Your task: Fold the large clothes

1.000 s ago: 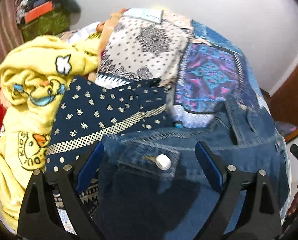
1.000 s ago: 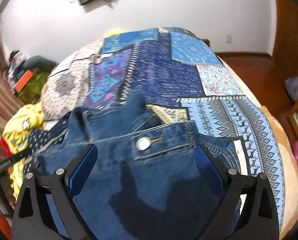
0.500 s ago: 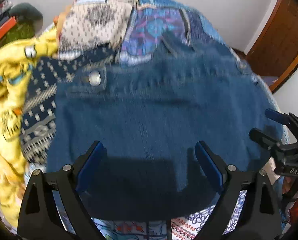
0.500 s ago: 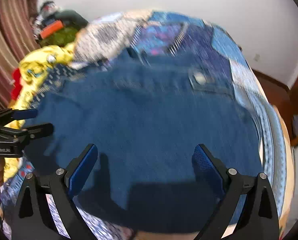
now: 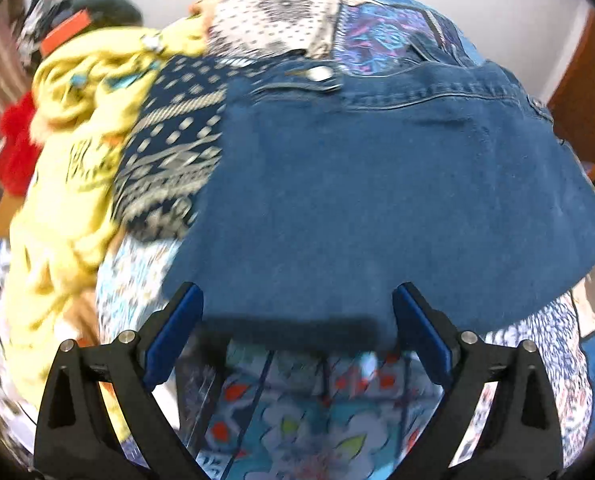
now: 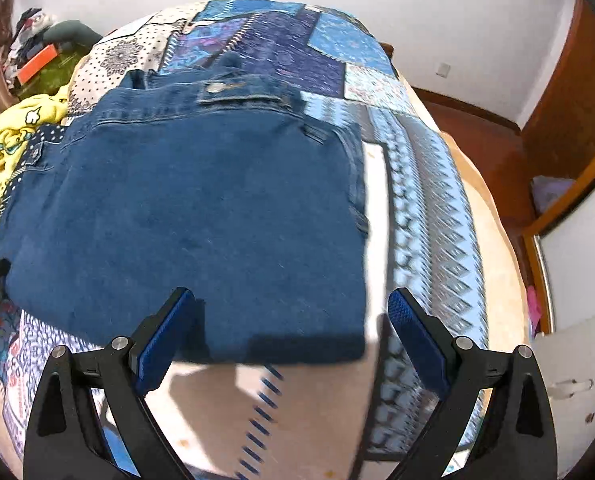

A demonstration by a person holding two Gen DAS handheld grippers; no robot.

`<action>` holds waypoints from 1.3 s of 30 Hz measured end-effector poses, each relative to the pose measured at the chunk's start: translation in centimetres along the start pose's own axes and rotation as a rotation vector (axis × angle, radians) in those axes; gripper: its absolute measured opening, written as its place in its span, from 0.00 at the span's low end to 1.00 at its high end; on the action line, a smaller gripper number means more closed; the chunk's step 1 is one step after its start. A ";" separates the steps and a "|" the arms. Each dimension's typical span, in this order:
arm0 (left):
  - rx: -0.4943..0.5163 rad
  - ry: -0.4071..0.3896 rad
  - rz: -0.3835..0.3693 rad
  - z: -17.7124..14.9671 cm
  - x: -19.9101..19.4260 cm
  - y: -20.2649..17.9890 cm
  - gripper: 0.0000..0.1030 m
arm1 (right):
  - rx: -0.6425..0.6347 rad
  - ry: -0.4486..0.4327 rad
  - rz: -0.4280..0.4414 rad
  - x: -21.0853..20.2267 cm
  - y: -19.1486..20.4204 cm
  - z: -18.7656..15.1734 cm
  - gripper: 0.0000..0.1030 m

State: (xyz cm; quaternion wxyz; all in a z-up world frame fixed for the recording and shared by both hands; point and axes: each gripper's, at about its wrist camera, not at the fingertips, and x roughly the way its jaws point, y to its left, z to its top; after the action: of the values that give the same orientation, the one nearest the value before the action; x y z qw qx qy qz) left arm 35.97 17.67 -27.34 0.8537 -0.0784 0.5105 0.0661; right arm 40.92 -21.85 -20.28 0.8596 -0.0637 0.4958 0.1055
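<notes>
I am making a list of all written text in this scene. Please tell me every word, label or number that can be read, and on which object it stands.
Nothing can be read with certainty.
Yellow garment: a dark round print with letters, too blurred to read.
Denim jacket: metal button, any engraving too small to read.
Patchwork bedspread: patterns only, no words seen.

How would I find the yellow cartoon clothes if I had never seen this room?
Start at the big bed with the patchwork bedspread and find the folded blue denim garment lying in its middle. Look past its left edge, over the navy dotted cloth. The yellow garment is crumpled there, the only bright yellow thing, printed with cartoons.
</notes>
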 end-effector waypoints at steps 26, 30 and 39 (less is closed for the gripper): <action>-0.742 0.164 -0.693 -3.2 4.7 5.9 0.85 | -0.101 -0.043 0.166 -0.3 7.4 1.0 0.94; -0.675 0.108 -0.703 -1.1 4.7 5.0 0.76 | -0.112 0.001 0.163 1.3 7.8 1.0 0.94; -0.603 0.002 -0.634 0.8 5.4 4.5 0.75 | -0.134 0.000 0.144 2.1 8.4 1.0 0.94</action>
State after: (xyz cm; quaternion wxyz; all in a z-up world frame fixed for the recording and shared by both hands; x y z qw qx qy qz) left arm 38.32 22.37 -31.99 0.7703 -0.4769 0.4199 -0.0531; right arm 40.76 -13.26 -21.60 0.8436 -0.0853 0.4909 0.2000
